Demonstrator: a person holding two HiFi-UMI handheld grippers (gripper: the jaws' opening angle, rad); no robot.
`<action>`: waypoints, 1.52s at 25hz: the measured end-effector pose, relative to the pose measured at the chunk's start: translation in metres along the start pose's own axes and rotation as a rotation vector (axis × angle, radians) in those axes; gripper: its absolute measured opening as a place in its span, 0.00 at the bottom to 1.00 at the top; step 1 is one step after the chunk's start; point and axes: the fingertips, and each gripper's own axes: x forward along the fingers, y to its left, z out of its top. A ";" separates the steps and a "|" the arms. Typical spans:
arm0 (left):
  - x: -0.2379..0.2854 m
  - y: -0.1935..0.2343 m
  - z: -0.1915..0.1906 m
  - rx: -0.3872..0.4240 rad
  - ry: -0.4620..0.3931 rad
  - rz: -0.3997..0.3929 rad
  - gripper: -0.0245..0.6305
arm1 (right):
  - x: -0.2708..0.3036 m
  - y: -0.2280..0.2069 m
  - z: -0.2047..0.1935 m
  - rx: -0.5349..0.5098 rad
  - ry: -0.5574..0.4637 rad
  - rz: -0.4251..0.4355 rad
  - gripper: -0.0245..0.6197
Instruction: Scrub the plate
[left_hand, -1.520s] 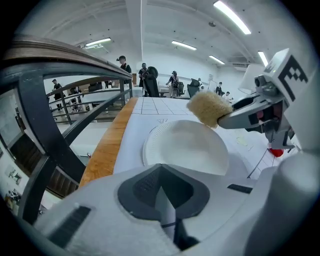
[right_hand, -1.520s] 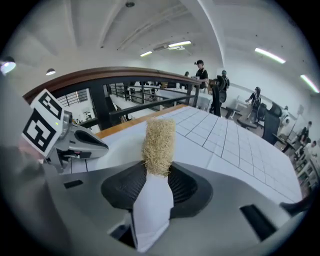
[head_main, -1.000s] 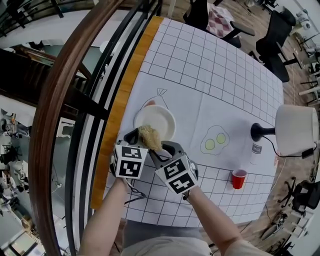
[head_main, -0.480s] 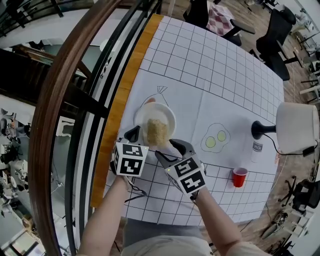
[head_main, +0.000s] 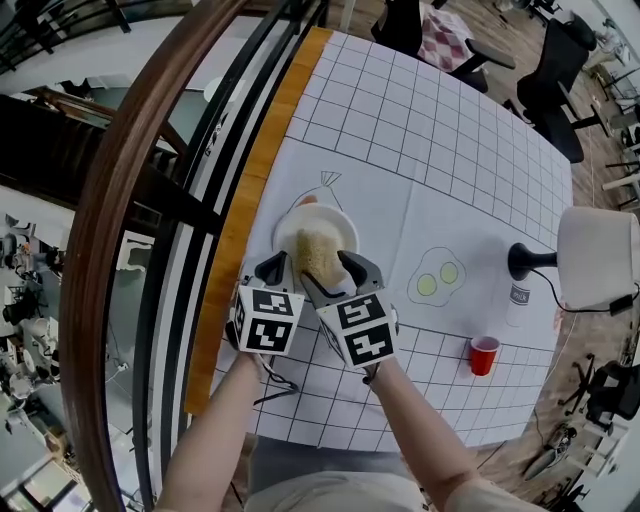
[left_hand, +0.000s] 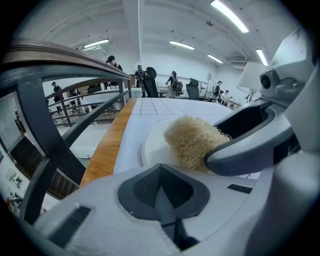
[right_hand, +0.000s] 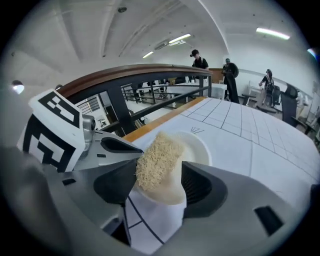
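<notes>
Right gripper view: the right gripper has just been opening its fingers, which now stand wide apart around the tan fibrous loofah scrubber without pressing it. The scrubber lies on the round white paper plate, under and just beyond their tips. The left gripper has its fingers closed together at the plate's near rim, holding nothing visible. Scrubbing seems finished or paused, since the scrubber is let go; no writing is legible.

Flat on the gridded cloth, close to the wooden edge: round white plate. Lying on its near half, lengthwise: tan, coarse, fibrous scrubber.
</notes>
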 end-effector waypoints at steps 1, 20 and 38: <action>0.000 0.000 0.000 0.002 -0.003 -0.001 0.06 | 0.005 0.006 -0.004 0.002 0.024 0.019 0.45; -0.003 -0.005 -0.002 0.010 0.017 -0.106 0.06 | -0.044 -0.091 -0.018 -0.057 0.071 -0.174 0.27; -0.146 -0.017 0.094 0.105 -0.196 -0.064 0.06 | -0.191 -0.033 0.104 -0.138 -0.255 -0.176 0.27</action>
